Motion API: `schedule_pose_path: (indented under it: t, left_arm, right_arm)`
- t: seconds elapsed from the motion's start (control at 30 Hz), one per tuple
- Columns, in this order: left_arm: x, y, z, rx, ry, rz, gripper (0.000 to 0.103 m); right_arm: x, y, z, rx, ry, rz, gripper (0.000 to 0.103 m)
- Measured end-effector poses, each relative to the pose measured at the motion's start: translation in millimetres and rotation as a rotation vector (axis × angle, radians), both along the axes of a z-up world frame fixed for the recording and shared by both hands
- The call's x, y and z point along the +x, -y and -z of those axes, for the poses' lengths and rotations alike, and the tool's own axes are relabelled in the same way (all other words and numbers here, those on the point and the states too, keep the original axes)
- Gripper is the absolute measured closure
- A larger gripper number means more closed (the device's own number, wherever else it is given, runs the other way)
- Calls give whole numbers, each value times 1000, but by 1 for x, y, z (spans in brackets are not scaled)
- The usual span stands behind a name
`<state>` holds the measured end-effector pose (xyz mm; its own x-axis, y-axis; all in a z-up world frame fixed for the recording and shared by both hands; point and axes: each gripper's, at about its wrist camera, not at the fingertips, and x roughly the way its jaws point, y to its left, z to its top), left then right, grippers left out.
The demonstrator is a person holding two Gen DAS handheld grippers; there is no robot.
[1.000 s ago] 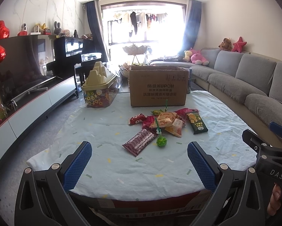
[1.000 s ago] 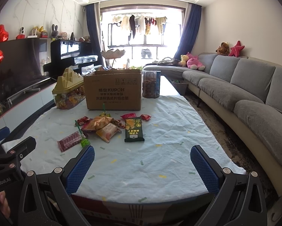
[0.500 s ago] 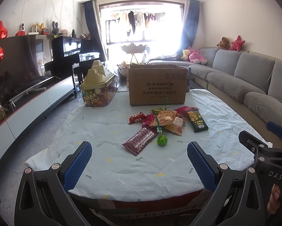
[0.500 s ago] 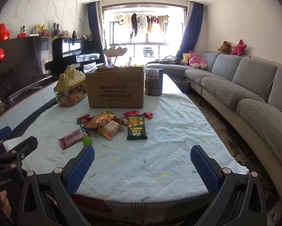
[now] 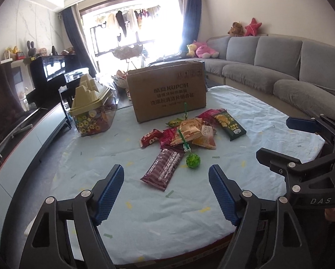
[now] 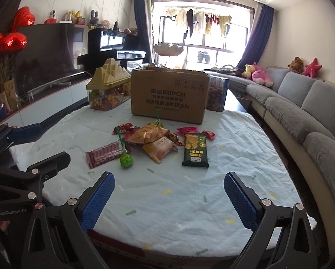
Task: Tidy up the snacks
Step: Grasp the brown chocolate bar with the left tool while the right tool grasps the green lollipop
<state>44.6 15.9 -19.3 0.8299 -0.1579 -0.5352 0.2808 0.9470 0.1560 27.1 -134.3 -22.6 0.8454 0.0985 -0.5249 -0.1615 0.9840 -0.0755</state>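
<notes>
Blue-padded left gripper (image 5: 166, 192) and right gripper (image 6: 169, 198) have just narrowed slightly yet gape empty, nearer the loose foil snack packets (image 5: 191, 132) heaped on the cloth-covered bench (image 5: 122, 201) before the brown cardboard box (image 5: 167, 92); picking looks imminent.

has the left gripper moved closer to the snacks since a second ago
Yes. The left gripper has come forward toward the maroon snack pack, which is nearer its fingers; its fingers have just been closing, nothing between them.

Matt cardboard box (image 5: 167, 92), glossy foil snack packets (image 5: 187, 130), crumpled cloth tablecover (image 5: 113, 154)
</notes>
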Motion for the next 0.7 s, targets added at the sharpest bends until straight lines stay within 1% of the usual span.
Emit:
schedule_pose_path:
  t: [0.07, 0.13, 0.23, 0.3, 0.43, 0.47, 0.57, 0.7]
  left_arm:
    - [9, -2, 3, 14, -5, 22, 29]
    - [20, -5, 5, 12, -19, 48, 32]
    - [38, -8, 11, 32, -41, 82, 38]
    - [48, -10, 17, 39, -65, 102, 41]
    - [64, -12, 30, 47, -116, 151, 46]
    - [67, -13, 33, 50, -125, 162, 49]
    - [76, -15, 40, 33, -168, 195, 49]
    - [84, -17, 48, 33, -196, 231, 50]
  right_arm:
    - [8, -4, 5, 0, -19, -14, 12]
    - [18, -9, 9, -12, -33, -28, 16]
    - [34, -19, 17, -24, -59, -67, 23]
    - [45, -27, 22, -33, -82, -93, 29]
    - [62, -40, 32, -29, -137, -144, 37]
    - [66, -42, 34, -27, -150, -154, 39]
    - [77, -47, 40, -1, -194, -187, 44]
    - [87, -52, 46, 10, -224, -203, 48]
